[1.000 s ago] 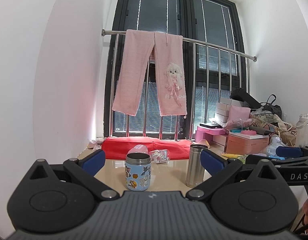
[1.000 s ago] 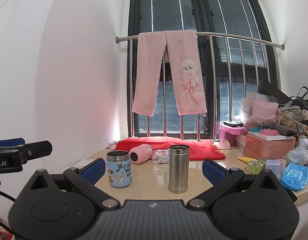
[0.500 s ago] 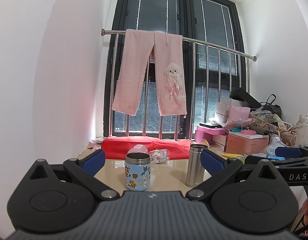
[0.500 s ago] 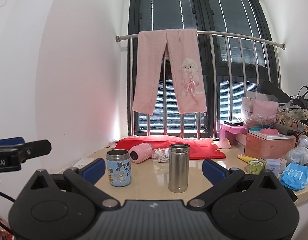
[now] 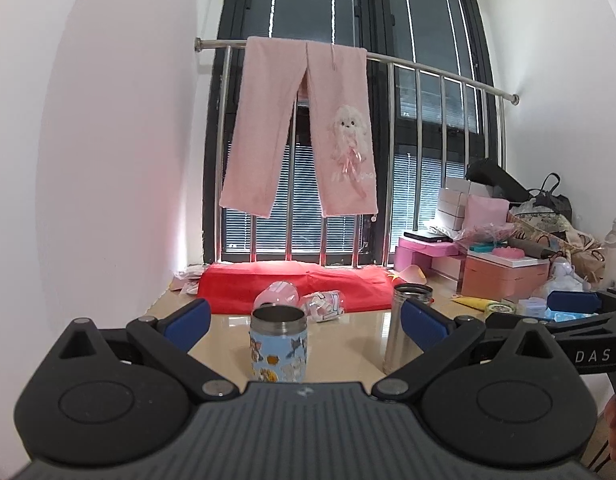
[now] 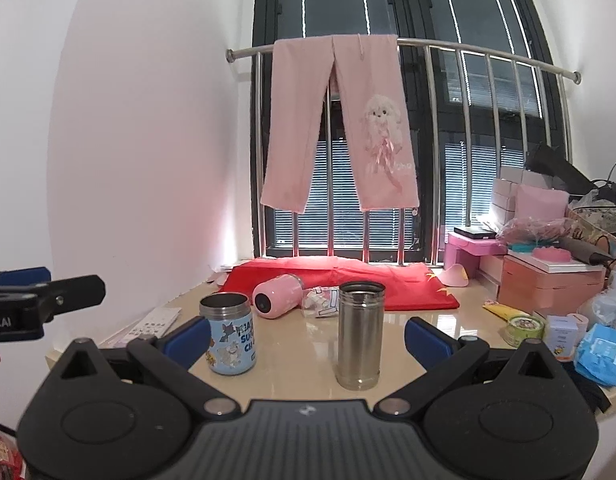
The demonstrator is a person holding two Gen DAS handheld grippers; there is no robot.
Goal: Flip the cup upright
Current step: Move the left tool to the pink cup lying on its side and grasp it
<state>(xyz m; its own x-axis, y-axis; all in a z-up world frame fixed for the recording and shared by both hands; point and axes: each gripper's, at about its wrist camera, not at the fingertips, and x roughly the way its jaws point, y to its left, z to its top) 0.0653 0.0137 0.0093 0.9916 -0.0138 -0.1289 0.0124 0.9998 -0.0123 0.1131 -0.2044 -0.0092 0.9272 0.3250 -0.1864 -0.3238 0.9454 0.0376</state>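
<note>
A pink cup [image 6: 279, 294] lies on its side on the table, its end facing me, in front of a red cloth [image 6: 347, 276]. It also shows in the left wrist view [image 5: 278, 295], behind the blue cup. A blue cartoon cup [image 6: 228, 334] [image 5: 279, 344] and a steel cup [image 6: 360, 334] [image 5: 403, 320] stand upright, mouths open. My left gripper [image 5: 306, 326] is open and empty, short of the blue cup. My right gripper [image 6: 308, 340] is open and empty, short of the two upright cups.
The beige table [image 6: 292, 356] has pink boxes [image 6: 547, 280], small tins and blue packets [image 6: 599, 354] piled at the right. A crumpled wrapper [image 6: 319, 300] lies beside the pink cup. Pink trousers [image 6: 339, 128] hang on a rail at the window. White wall is at the left.
Almost nothing: both views shift very slightly. The cups have not moved and both grippers stay open.
</note>
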